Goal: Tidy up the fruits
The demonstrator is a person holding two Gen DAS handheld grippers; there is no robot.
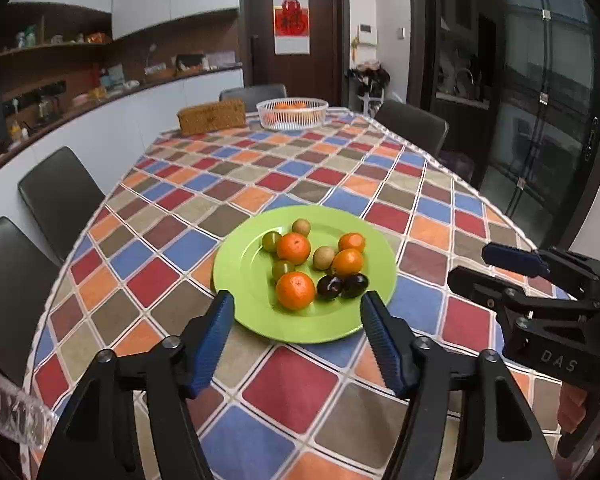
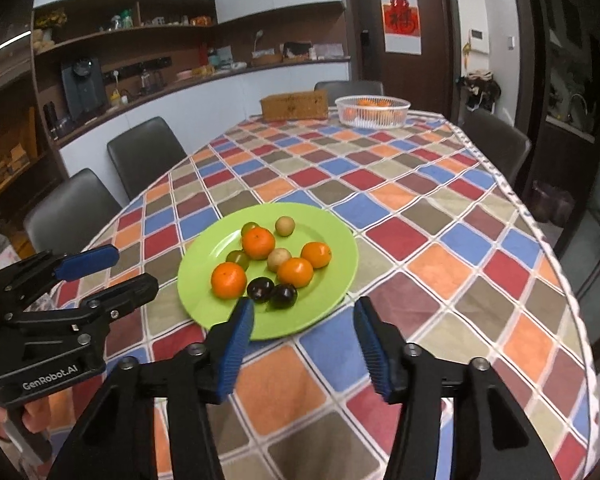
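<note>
On the green plate (image 1: 256,304) all the fruits (image 1: 294,248) sit mixed, maybe unsorted. The left gripper (image 1: 298,308) and right gripper (image 2: 304,314) are spread, holding nothing.

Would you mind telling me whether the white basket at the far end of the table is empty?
No, the white basket holds several orange fruits that show through its slatted wall.

Table (image 1: 440,208) under a checked cloth of red, blue, orange and brown squares. Near end: green plate (image 1: 236,276) bearing fruit. Far end: woven box (image 1: 211,117) beside white basket (image 1: 292,115) of oranges.
</note>
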